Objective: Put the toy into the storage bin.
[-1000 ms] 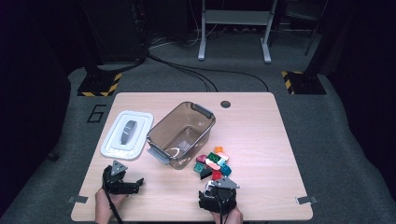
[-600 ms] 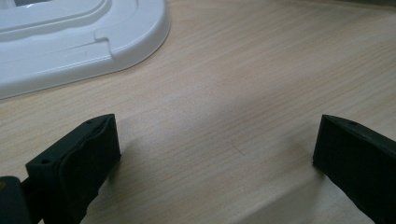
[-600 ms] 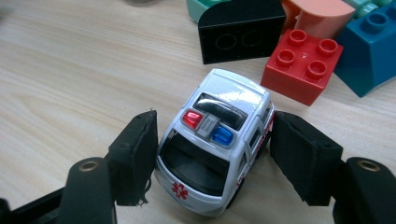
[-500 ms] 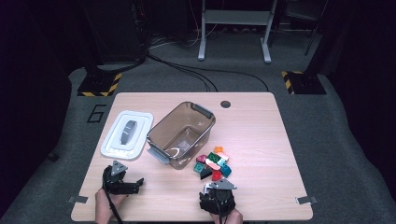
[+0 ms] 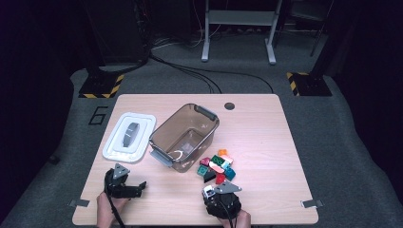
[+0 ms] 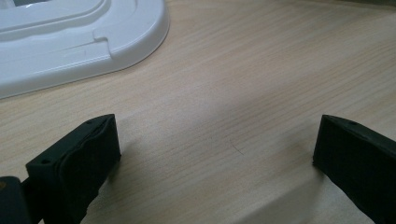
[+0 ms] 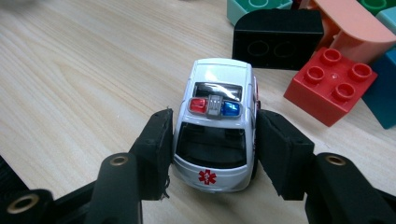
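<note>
A white toy ambulance (image 7: 217, 126) stands on the wooden desk (image 5: 266, 128), at the near edge of a heap of toy blocks (image 5: 217, 167). The right claw (image 7: 212, 149) has just been closing, its two black jaws now pressed against the car's sides, probably to lift it. An empty clear bin (image 5: 185, 137) waits just beyond the heap, its white lid (image 5: 129, 136) laid aside, likely so toys can go in. The left claw (image 5: 140, 186) rests low over bare wood near the lid, jaws wide apart, holding nothing.
</note>
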### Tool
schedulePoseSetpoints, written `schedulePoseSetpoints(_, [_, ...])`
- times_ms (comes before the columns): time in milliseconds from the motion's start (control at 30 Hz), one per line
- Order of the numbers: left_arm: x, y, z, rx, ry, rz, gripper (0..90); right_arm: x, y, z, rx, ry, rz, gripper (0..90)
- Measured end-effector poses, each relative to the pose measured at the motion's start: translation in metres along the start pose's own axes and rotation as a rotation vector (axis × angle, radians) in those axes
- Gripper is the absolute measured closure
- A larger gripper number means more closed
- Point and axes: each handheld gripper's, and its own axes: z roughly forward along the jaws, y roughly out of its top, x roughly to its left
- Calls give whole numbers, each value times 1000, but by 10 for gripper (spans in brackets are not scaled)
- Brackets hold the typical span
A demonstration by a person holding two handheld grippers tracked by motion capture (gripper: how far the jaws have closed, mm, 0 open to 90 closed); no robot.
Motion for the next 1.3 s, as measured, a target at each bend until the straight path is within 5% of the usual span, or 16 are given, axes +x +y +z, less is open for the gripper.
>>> schedulePoseSetpoints(367, [1,0,0,2,0,11,3,-8,0,2,-13,64,-58,469])
schedulePoseSetpoints(600, [1,0,0,3,-2,13,3,-4,-2,2,-10,14,-58,370])
schedulePoseSetpoints(767, [1,1,-1,15,-9,17,3,0,-4,4,-17,-5,-82,461])
schedulePoseSetpoints(1300, [1,1,-1,19,-13,18,4,-8,-4,-4,-80,16,-30,475])
